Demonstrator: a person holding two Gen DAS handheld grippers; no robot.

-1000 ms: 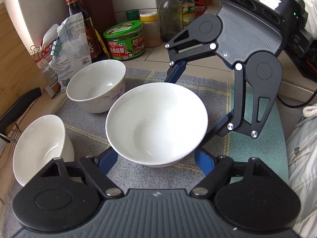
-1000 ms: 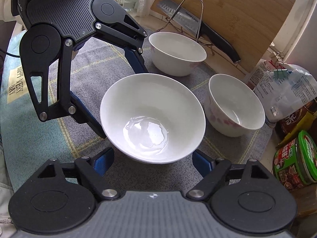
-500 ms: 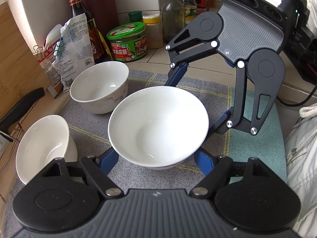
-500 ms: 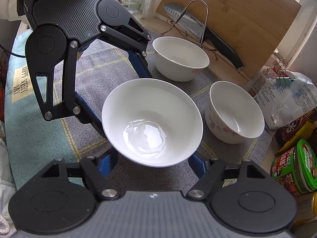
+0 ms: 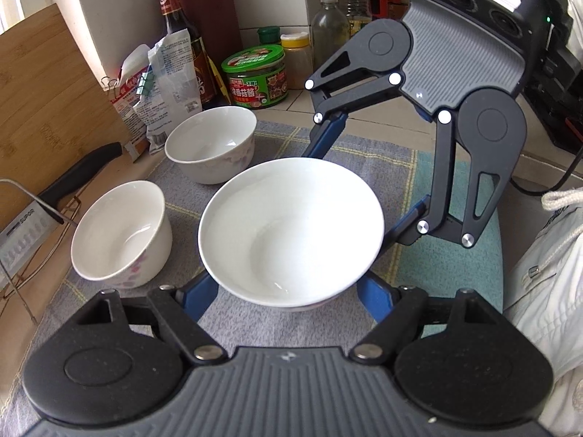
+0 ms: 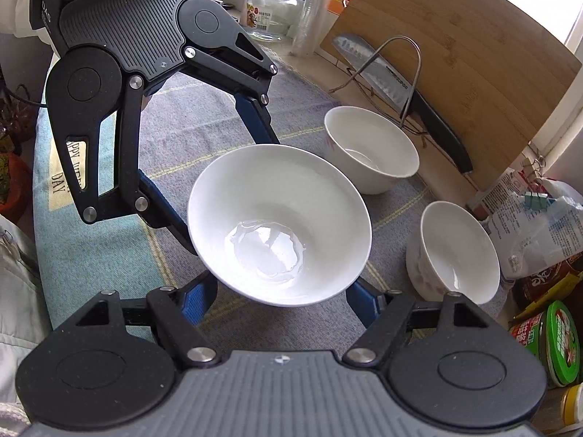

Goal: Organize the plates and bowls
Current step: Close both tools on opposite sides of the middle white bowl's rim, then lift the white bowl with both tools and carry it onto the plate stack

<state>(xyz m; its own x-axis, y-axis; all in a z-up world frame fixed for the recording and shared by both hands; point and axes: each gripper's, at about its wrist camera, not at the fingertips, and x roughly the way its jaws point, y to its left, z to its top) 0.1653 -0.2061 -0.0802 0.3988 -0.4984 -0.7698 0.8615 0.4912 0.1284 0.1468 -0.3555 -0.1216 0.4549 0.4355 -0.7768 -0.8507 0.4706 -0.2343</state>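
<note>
A wide white bowl (image 5: pixel 291 229) is held between both grippers, lifted above the grey cloth (image 5: pixel 368 153). My left gripper (image 5: pixel 288 291) clasps its near side with blue fingers under the rim. My right gripper (image 6: pixel 280 295) clasps the opposite side; the bowl also shows in the right wrist view (image 6: pixel 278 224) with a little water in its bottom. Two smaller white bowls with pink flowers stand on the cloth: one near (image 5: pixel 122 233), one farther (image 5: pixel 211 144). They also show in the right wrist view, one at the back (image 6: pixel 370 147) and one at the right (image 6: pixel 457 251).
A bamboo cutting board (image 5: pixel 43 109) and a knife on a wire rack (image 5: pixel 73 178) stand at the left. Sauce bottles, a green-lidded jar (image 5: pixel 255 74) and clipped bags (image 5: pixel 164 83) line the back. A teal towel (image 5: pixel 448 266) lies at the right.
Both grippers have lifted the wide bowl higher and carried it toward the two small bowls. The small bowls have not moved on the cloth.
</note>
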